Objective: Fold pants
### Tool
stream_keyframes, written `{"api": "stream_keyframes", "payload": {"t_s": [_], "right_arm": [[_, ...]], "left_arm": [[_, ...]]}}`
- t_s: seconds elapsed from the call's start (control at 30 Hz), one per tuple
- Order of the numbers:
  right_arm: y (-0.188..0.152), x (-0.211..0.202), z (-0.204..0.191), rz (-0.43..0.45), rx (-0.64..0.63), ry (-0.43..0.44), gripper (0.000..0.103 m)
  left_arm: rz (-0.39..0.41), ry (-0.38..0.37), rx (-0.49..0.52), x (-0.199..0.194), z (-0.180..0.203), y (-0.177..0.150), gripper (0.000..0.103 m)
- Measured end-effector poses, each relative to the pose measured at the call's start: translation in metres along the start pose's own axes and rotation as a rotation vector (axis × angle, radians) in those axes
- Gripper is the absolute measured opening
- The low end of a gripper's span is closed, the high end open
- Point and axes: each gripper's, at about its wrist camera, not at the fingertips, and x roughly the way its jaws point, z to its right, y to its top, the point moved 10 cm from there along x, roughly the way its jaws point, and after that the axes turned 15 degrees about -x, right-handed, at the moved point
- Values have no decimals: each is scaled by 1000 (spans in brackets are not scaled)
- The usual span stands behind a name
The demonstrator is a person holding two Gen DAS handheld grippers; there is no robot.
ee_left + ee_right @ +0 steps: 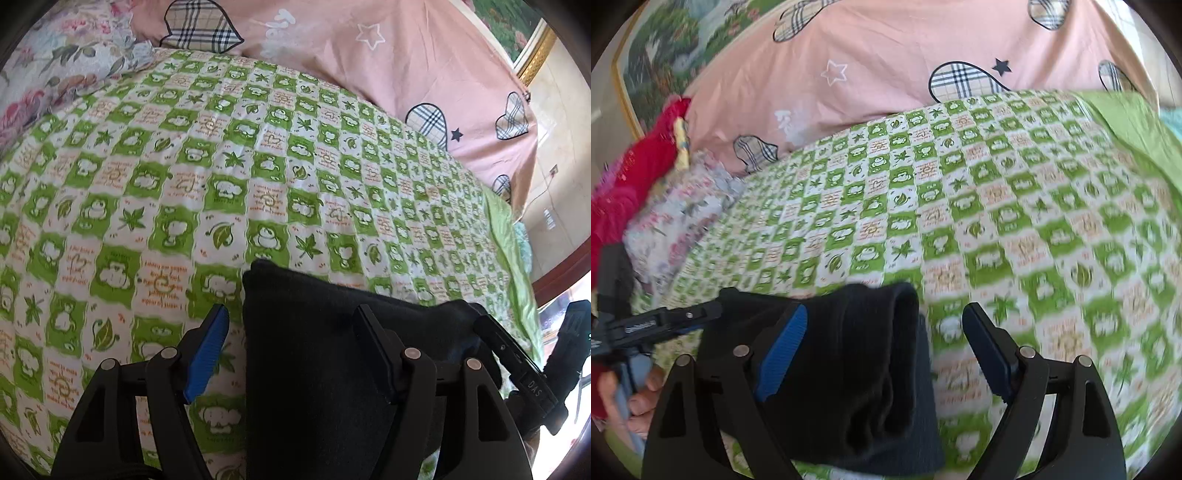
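Black pants point(314, 354) lie folded into a compact bundle on a green-and-white checked bedspread point(221, 166). In the left wrist view my left gripper point(291, 328) is open above the bundle's left edge, its blue left pad point(207, 354) over the bedspread and its right finger over the cloth. In the right wrist view the bundle point(864, 369) shows its stacked folded layers, and my right gripper point(886, 332) is open around its right end. Each gripper shows at the edge of the other's view: the right one point(517, 362) and the left one point(657, 325).
A pink sheet with plaid hearts point(406, 66) lies at the far side of the bed. A floral pillow point(55, 66) sits at the far left. A red cloth point(631, 177) lies by the floral pillow point(683, 214). A framed picture point(517, 33) leans behind.
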Motion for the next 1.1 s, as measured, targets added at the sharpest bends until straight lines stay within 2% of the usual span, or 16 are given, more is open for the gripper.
{"api": "stream_keyframes", "payload": {"t_s": [0.1, 0.27, 0.4, 0.5, 0.63, 0.73, 0.97, 1.1], "right_arm": [[-7, 14, 3, -50, -13, -34, 86], [-21, 21, 15, -78, -21, -74, 86], [-31, 22, 21, -76, 28, -33, 86], [-33, 14, 17, -59, 50, 0, 86], [-35, 3, 8, -23, 85, 105, 86], [-46, 4, -3, -48, 65, 149, 86], [-64, 5, -4, -61, 59, 193, 85], [-66, 5, -8, -64, 80, 247, 78]], "left_arm": [[-2, 47, 26, 11, -1, 2, 69], [-19, 52, 36, 24, -6, 0, 69], [-39, 27, 10, 27, -10, -2, 69], [-45, 6, -1, 15, -12, -7, 70], [-73, -28, -32, -1, -19, -18, 70], [-101, -48, -47, -7, -23, -30, 70], [-89, -10, 41, -6, -27, -55, 72], [-97, -28, 13, -2, -32, -58, 72]]}}
